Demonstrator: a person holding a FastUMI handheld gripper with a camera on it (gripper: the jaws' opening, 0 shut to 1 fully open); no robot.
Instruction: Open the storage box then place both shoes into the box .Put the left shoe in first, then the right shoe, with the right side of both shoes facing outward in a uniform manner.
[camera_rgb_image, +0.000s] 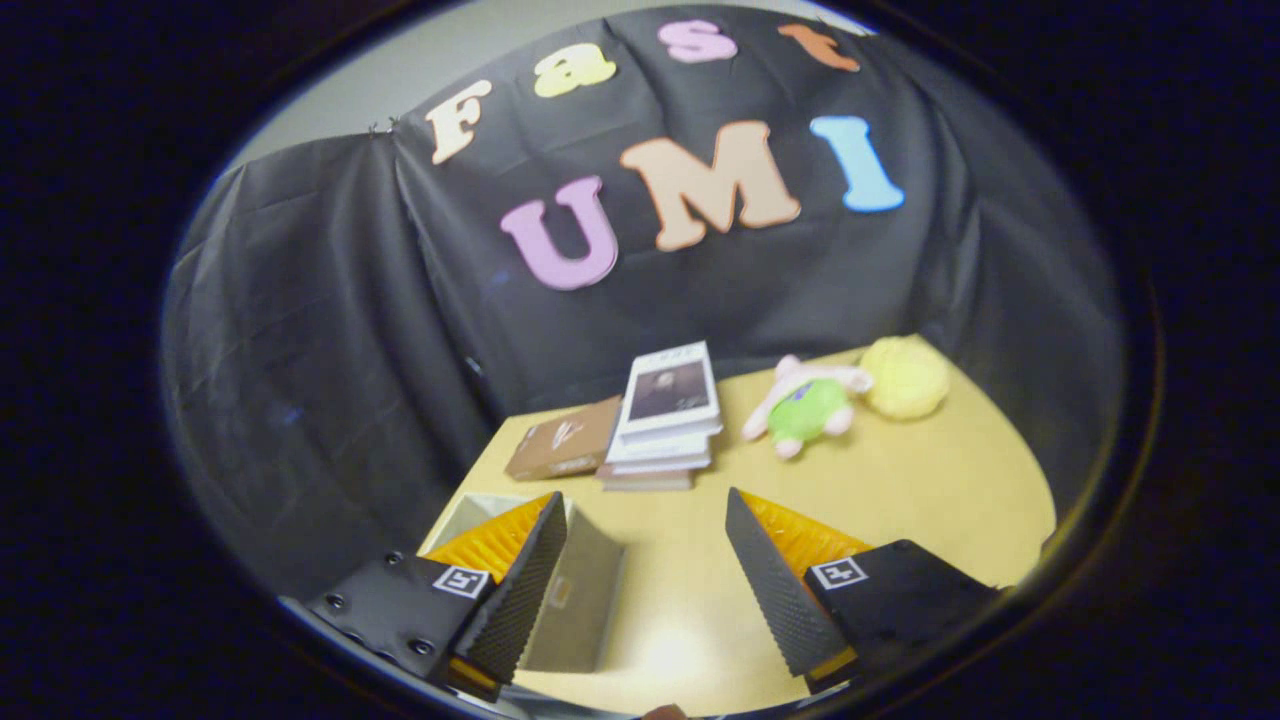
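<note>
Wooden table (900, 490) carried everything. Grey storage box (585, 590) sat under the left finger, at the claw's (640, 590) ten o'clock. Stacked books (665, 420) and a brown book (565, 438) lay at twelve, plush toys (810, 405) at one. Claw fingers stood apart, gripping nothing.

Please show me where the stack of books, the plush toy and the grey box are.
Books (668, 395): gripper view, on the top cover.
Plush toy (808, 408): gripper view, on its green body.
Box (585, 585): gripper view, on its grey side wall.
</note>
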